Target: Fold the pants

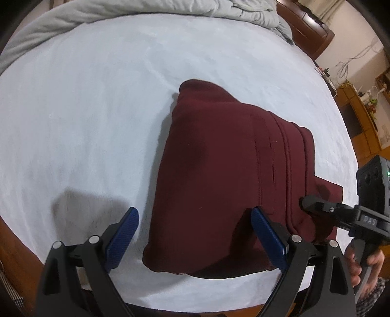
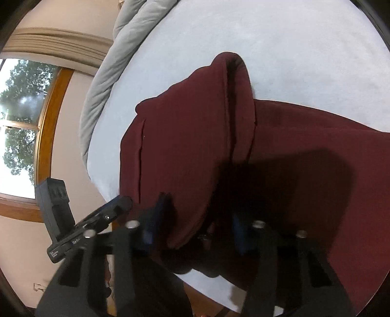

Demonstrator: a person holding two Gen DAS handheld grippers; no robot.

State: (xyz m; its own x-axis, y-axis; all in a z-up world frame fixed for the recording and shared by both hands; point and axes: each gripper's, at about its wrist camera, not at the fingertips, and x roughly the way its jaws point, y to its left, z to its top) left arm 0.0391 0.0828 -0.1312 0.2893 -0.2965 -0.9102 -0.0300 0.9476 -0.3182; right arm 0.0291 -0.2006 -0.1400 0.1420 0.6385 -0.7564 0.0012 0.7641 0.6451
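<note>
Dark red pants (image 1: 219, 158) lie folded in a thick packet on the pale bed sheet (image 1: 85, 109), near its front edge. My left gripper (image 1: 197, 226) is open; its blue pads straddle the packet's near left corner, and the right pad hangs over the cloth. My right gripper (image 1: 314, 204) comes in from the right at the waistband end. In the right wrist view a rolled fold of the pants (image 2: 182, 146) runs between the fingers of my right gripper (image 2: 197, 226), which is shut on it. The left gripper (image 2: 114, 209) shows at the pants' left edge.
A crumpled grey duvet (image 1: 146, 14) lies along the far side of the bed. Wooden furniture (image 1: 309, 31) and shelves (image 1: 360, 117) stand beyond the right edge. A window (image 2: 19, 122) is on the wall. A person's hand (image 1: 358, 263) holds the right gripper's handle.
</note>
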